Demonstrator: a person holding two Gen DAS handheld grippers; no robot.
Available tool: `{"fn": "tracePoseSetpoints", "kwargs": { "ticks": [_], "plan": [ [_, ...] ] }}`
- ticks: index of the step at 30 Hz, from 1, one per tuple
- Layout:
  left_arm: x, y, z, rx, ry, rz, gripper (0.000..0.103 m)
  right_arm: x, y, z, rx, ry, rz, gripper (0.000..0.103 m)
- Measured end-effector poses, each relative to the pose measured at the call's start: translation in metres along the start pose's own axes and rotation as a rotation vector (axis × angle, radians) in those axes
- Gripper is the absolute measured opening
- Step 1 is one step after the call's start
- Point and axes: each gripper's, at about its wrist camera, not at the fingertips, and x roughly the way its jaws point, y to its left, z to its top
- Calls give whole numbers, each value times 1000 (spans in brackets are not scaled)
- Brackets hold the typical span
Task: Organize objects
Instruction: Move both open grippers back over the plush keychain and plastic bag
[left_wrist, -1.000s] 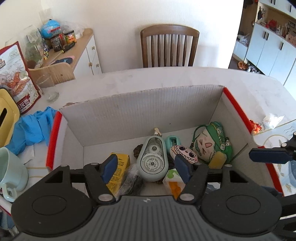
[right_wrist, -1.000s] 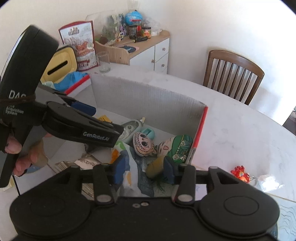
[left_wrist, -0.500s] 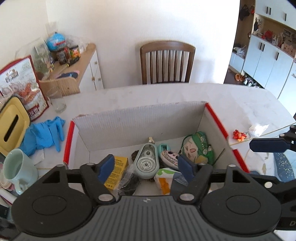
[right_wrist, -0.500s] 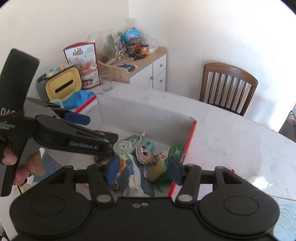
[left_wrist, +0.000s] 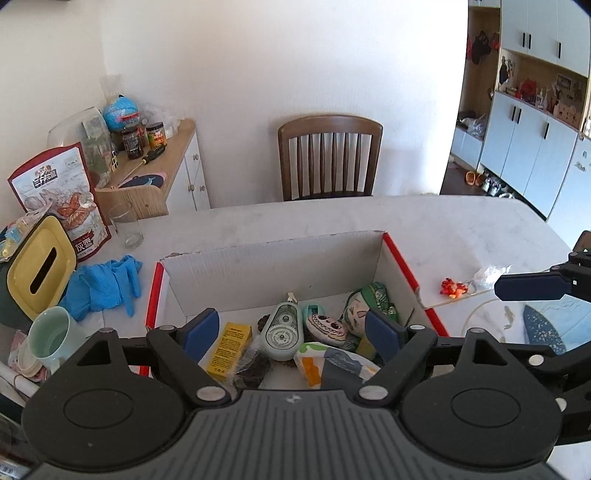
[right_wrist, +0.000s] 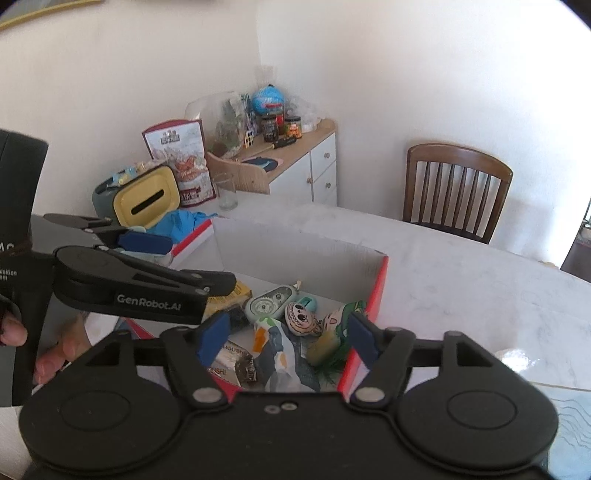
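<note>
Looking down from both wrist cameras, we see a cardboard box (left_wrist: 273, 254) with red edges that stands open on the white table (left_wrist: 424, 218). Inside the box lie the small things: a pale green tape dispenser (left_wrist: 279, 334) near the middle, a yellow carton (left_wrist: 229, 345) to its left, a painted stone with teeth (left_wrist: 327, 325) to its right, and a green-haired plush figure (left_wrist: 371, 306) against the right wall. A crumpled white wrapper with orange marks (left_wrist: 332, 363) lies at the front, touching the stone. Our left hand-held gripper (left_wrist: 291, 334) hangs above the front of the box; its jaws have just been opening, they stand wide apart, and nothing is between them. Our right hand-held gripper (right_wrist: 286, 338) is also above the box, a little to the side; its jaws have just been opening too and they grasp nothing. In the right wrist view, fingers (right_wrist: 55, 354) of a hand hold the handle of the left tool. Outside the box, on the table, we see blue gloves (left_wrist: 105, 282) to the left, a pale green mug (left_wrist: 50, 338), a drinking glass (left_wrist: 125, 225), and a small orange trinket (left_wrist: 452, 288) to the right.
</note>
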Motion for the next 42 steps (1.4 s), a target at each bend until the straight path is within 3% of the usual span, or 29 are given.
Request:
{"fn": "tracePoseSetpoints", "kwargs": {
  "ticks": [9, 20, 32, 42],
  "plan": [
    [-21, -24, -3, 2, -20, 0, 93, -30, -17, -11, 38, -38, 20, 84],
    [-26, -85, 3, -25, -28, -22, 102, -73, -70, -33, 53, -73, 26, 98],
    [10, -166, 10, -18, -3, -27, 103, -96, -167, -59, 77, -61, -26, 101],
    [52, -221, 17, -9, 4, -47, 103, -86, -253, -77, 115, -27, -88, 101]
  ]
}}
